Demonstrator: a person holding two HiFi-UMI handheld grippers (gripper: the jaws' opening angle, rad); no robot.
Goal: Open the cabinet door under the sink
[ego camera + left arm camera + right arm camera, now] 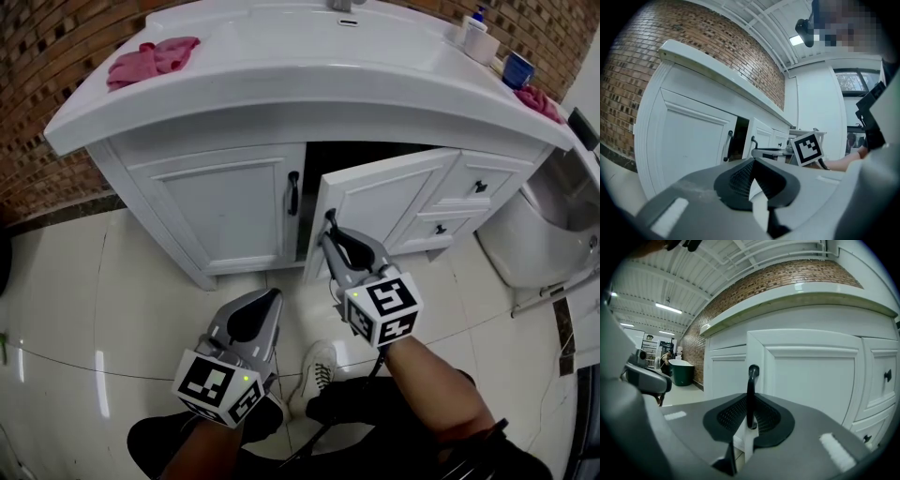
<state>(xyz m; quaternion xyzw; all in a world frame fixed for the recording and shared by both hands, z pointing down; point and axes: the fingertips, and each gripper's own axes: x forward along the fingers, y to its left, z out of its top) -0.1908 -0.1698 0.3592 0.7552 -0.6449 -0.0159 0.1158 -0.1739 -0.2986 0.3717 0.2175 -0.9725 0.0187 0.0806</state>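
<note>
The white vanity (187, 112) has two cabinet doors under the sink. The right door (389, 211) stands partly open, with a dark gap beside it. My right gripper (331, 230) is shut on that door's black handle (751, 394), which runs upright between the pads (764, 418). The left door (230, 211) is closed, and its black handle (292, 193) is untouched. My left gripper (262, 305) hangs low in front of the left door, shut and holding nothing. In the left gripper view the left door (689, 145) and both handles show ahead.
Two small drawers (478, 186) sit right of the open door. A white toilet (544, 234) stands at the far right. A pink cloth (150, 58) and a soap bottle (478, 28) lie on the countertop. My shoe (314, 370) rests on the glossy tiles below.
</note>
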